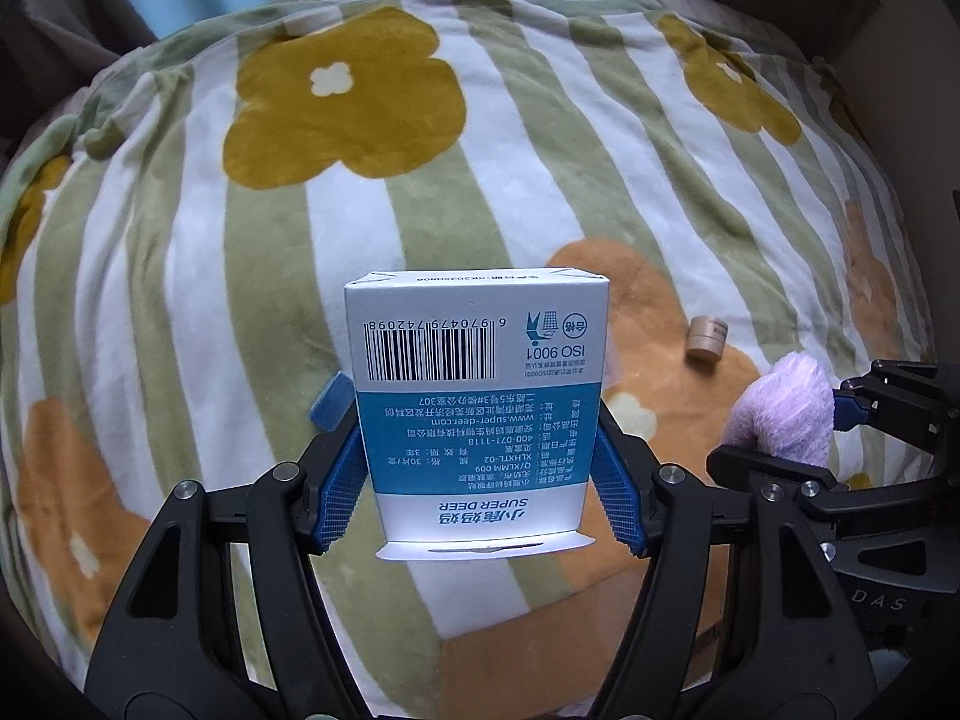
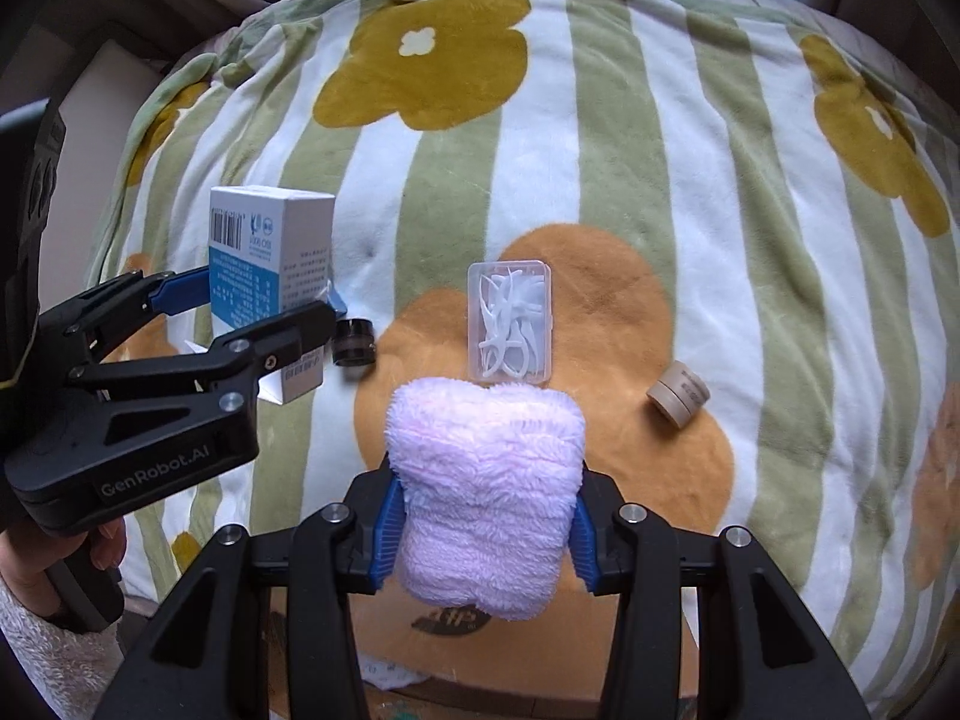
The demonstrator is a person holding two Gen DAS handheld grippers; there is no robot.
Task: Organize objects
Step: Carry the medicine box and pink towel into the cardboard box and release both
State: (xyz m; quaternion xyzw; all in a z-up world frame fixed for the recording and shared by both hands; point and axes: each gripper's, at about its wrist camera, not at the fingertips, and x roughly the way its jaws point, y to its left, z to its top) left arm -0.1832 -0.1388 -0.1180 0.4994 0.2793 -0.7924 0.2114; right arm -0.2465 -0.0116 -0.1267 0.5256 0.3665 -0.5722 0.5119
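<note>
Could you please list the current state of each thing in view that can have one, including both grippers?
Left gripper: shut on the box.
Right gripper: shut on the towel.
Blue and white box: held clear of the blanket, print upside down.
Lilac towel: folded, held.
Clear floss-pick case: closed, lying flat.
Dark jar: on its side.
Beige jar: tipped on its side.
Striped flower blanket: spread out.

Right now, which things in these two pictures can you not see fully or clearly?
- Clear floss-pick case: hidden in the left wrist view behind the white-and-blue box; its near edge is covered by the lilac fluffy cloth in the right wrist view.
- Small dark jar: partly behind the left gripper.
- Beige tape roll: its print is too small to read.
- Cardboard box below: mostly cut off.
</note>
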